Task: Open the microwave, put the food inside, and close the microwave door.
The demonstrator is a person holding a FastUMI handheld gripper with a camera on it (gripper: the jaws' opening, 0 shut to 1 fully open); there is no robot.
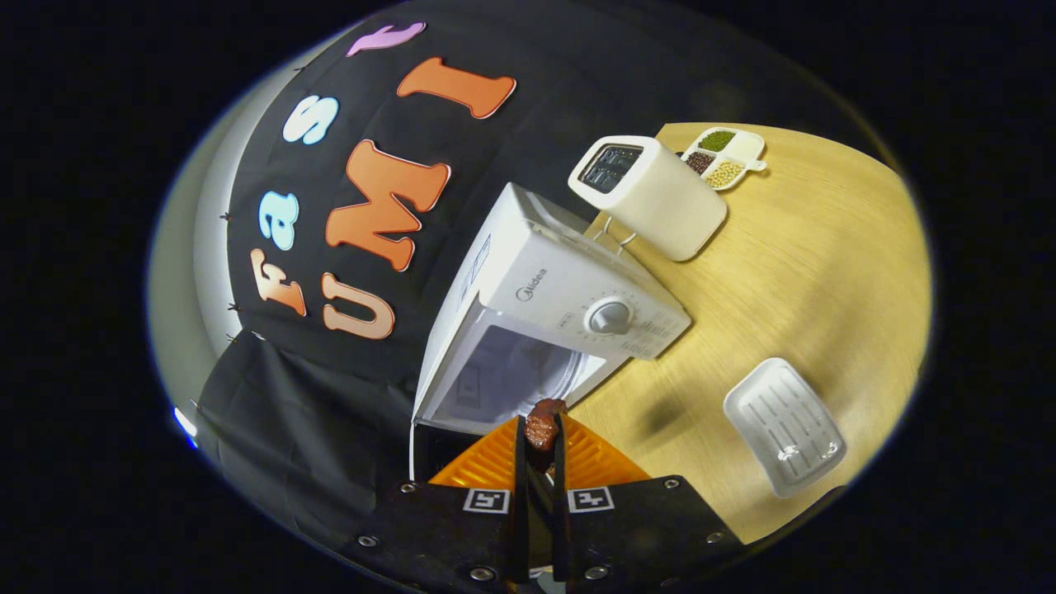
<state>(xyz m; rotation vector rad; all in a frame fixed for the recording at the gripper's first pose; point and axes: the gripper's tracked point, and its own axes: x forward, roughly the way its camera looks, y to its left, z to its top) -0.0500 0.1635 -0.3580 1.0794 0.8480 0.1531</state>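
The gripper is nearly closed, both fingers pinching a small reddish-brown piece of food right at their tips, and that morsel hangs just in front of the open cavity of the white microwave. The risk, as I read it, is the grip itself: the food sits high at the very tips, so a bump on the cavity's lower lip or a twist of the wrist could squeeze it out, and it would land on the wooden table or on the sill rather than inside. The view is tilted, so the approach looks angled, and that makes clipping the frame of the opening more likely. The door seems to swing out just left of the fingers, seen as a dark edge below the cavity; I can't tell its exact angle, and brushing it on the way in could nudge it. Around the scene: a ribbed white tray lies on the table to the right of the fingers, well apart from the oven; beyond the microwave stands a white toaster, close beside it, and farther back a divided dish of beans. Nothing sits between the food and the cavity.
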